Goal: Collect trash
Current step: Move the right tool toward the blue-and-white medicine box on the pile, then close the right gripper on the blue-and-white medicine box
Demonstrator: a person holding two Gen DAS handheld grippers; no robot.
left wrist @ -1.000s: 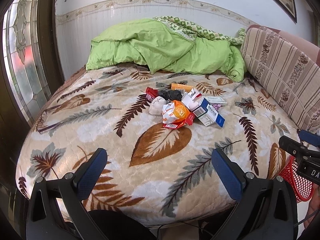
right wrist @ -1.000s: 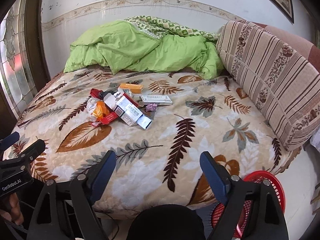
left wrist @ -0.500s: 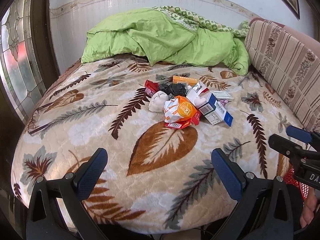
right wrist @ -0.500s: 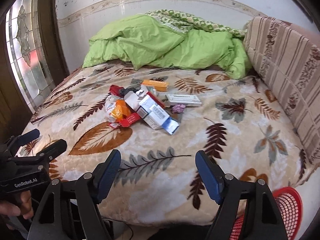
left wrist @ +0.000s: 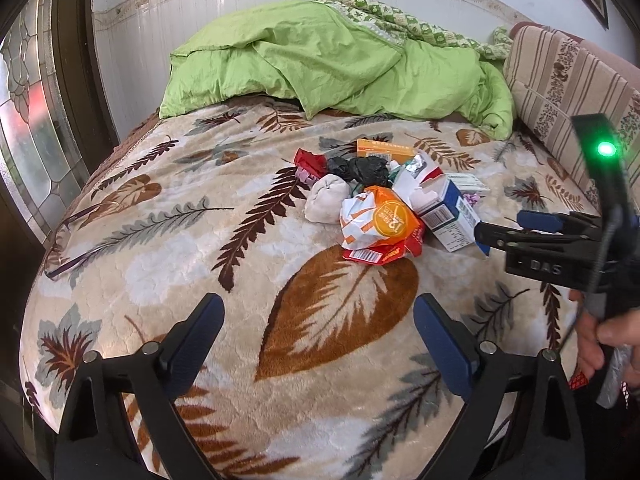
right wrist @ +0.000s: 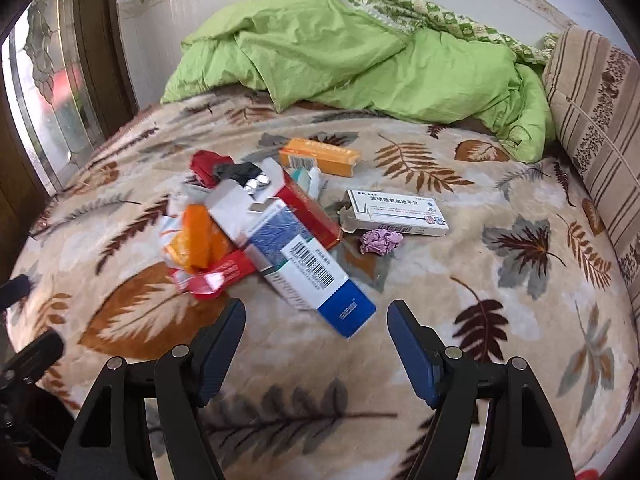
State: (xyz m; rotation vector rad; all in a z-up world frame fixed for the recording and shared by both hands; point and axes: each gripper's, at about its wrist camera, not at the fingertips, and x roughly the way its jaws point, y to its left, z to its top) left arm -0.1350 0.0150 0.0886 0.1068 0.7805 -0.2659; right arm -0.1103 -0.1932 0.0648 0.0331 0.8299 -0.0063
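A trash pile lies mid-bed on the leaf-print blanket (left wrist: pixel 160 248): an orange-and-white wrapper (left wrist: pixel 380 216), a white wad (left wrist: pixel 326 200), a black bag (left wrist: pixel 356 168) and a blue-and-white box (right wrist: pixel 304 268). Around these are an orange box (right wrist: pixel 320 156), a white medicine box (right wrist: pixel 396 212) and crumpled purple paper (right wrist: pixel 380 240). My left gripper (left wrist: pixel 318 320) hovers short of the pile, jaws wide but closing, with nothing between them. My right gripper (right wrist: pixel 316 316) is closing just before the blue-and-white box. The box's near end shows in the gap, untouched. The right gripper (left wrist: pixel 496 232) reaches in from the right.
A rumpled green duvet (left wrist: pixel 320 60) covers the far end of the bed. A striped cushion (right wrist: pixel 596 112) lines the right side and a stained-glass window (left wrist: pixel 28 120) the left. A sliver of red basket (left wrist: pixel 578 380) shows below a hand (left wrist: pixel 600 344).
Both grippers have come forward and down toward the pile, the right one much further, swinging left. Both pairs of jaws stand narrower than before.
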